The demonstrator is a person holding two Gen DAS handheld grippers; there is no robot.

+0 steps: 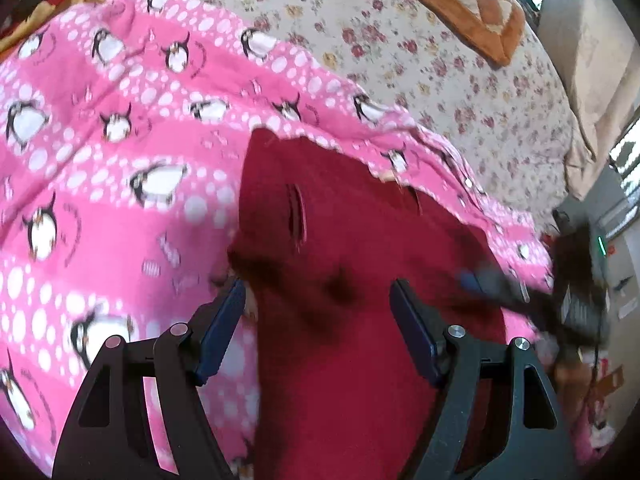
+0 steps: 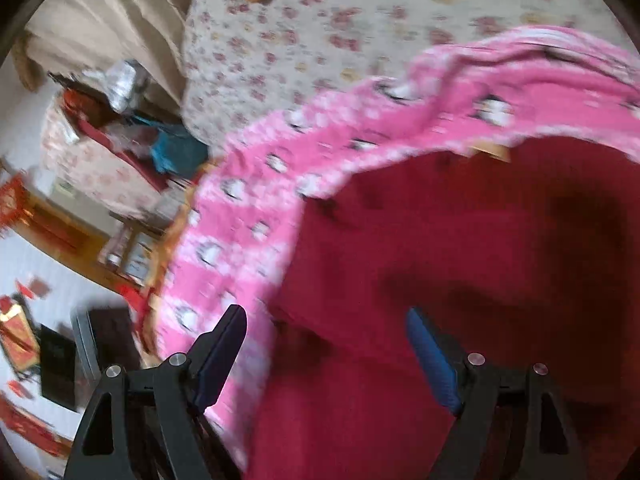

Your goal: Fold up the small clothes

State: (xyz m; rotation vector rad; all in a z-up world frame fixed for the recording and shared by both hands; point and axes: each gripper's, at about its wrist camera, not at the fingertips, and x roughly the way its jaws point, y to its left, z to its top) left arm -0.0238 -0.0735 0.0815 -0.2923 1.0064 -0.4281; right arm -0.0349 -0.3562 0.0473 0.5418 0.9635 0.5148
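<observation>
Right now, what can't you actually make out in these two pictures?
- Red garment: its type and full outline, cut off by the bottom edge in both views.
- Right tool in the left view: smeared by blur.
- Room clutter in the right view: too blurred to name.
- Penguin blanket: its far side runs out of frame.

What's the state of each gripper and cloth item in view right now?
left gripper: open, nothing between its fingers, over the red garment.
right gripper: open, holding nothing, above the red garment's edge.
red garment: lying on the pink blanket, not gripped; whether folded yet, cannot tell.
pink penguin blanket: spread out, wrinkled, under the garment.
floral bedsheet: laid flat beneath the blanket.
</observation>
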